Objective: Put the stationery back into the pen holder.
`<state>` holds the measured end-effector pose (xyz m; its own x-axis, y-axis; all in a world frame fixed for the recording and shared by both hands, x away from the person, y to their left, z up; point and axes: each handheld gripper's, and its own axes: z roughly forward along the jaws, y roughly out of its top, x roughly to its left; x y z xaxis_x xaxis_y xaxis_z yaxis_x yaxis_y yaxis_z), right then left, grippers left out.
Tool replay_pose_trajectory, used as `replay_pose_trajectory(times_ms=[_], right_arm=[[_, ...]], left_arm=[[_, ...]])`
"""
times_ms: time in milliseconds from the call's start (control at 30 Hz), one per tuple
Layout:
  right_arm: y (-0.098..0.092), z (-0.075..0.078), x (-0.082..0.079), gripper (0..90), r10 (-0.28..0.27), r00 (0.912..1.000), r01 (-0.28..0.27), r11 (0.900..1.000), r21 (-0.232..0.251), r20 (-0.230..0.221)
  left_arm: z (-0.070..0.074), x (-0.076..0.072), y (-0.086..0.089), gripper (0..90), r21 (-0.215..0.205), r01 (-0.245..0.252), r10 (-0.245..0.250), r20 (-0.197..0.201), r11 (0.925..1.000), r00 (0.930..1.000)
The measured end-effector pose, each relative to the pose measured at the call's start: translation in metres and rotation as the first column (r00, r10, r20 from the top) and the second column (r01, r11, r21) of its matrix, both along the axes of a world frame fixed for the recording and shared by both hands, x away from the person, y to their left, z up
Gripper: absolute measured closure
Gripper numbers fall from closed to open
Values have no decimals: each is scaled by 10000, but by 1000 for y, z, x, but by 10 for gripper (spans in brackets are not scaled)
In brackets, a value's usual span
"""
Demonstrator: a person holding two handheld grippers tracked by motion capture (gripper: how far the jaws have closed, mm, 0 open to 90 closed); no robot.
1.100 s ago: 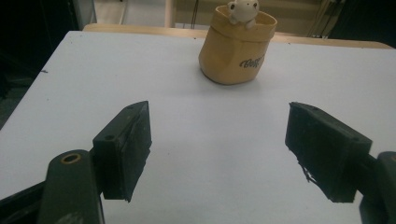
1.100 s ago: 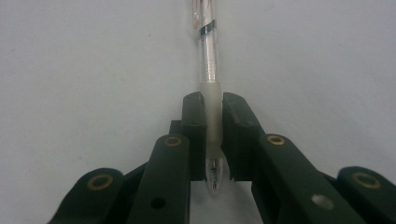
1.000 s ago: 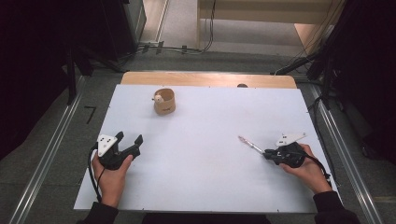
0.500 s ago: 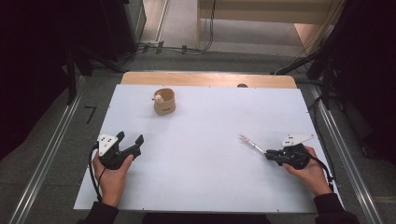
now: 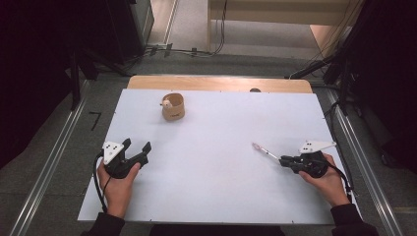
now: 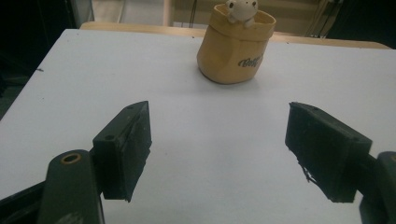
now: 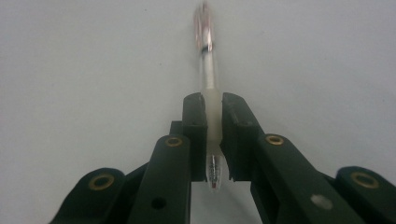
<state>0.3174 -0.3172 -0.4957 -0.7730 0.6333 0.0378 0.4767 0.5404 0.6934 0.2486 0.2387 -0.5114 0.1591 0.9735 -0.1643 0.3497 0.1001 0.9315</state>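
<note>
A clear pen with a pink cap (image 5: 264, 152) (image 7: 208, 70) sticks out toward the table's middle, clamped between the jaws of my right gripper (image 5: 286, 161) (image 7: 214, 119) at the right front of the white table (image 5: 221, 128). My left gripper (image 5: 136, 146) (image 6: 219, 156) rests open at the left front, nothing between its jaws. Ahead of it stands a tan holder (image 5: 173, 106) (image 6: 235, 44) with a small white figure (image 6: 241, 9) on its rim, at the table's back left.
The white table sits on a wooden board (image 5: 216, 83) showing along the far edge. Metal rails (image 5: 54, 162) run along the floor on both sides, and cables (image 5: 187, 50) lie on the floor beyond the table.
My right gripper with the pen has drifted slightly toward the right and the near edge. The left gripper has stayed in place.
</note>
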Motion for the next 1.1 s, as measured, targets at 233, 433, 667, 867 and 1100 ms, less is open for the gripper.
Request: replay_pose_trajectory(times_ms=[233,433,667,867,1100], right_arm=[[0,3,-1,783,-31,9999,29,9999,167,125],[-2,10,-3,783,-140,9994,119,9978,648,318],[-3,15,-4,783,-324,9984,266,9925,1194,469],[-5,18,-5,786,-445,9979,366,9875,1532,480],[-2,23,-6,787,-354,9973,249,9872,1574,642]], left_arm=[[0,0,0,238,-31,-11,12,37,10000,10000],[0,0,0,238,-32,-17,17,31,10000,10000],[0,0,0,238,-38,-3,4,45,10000,10000],[0,0,0,238,-55,3,-2,67,10000,10000],[1,0,0,238,-84,-23,23,77,10000,10000]])
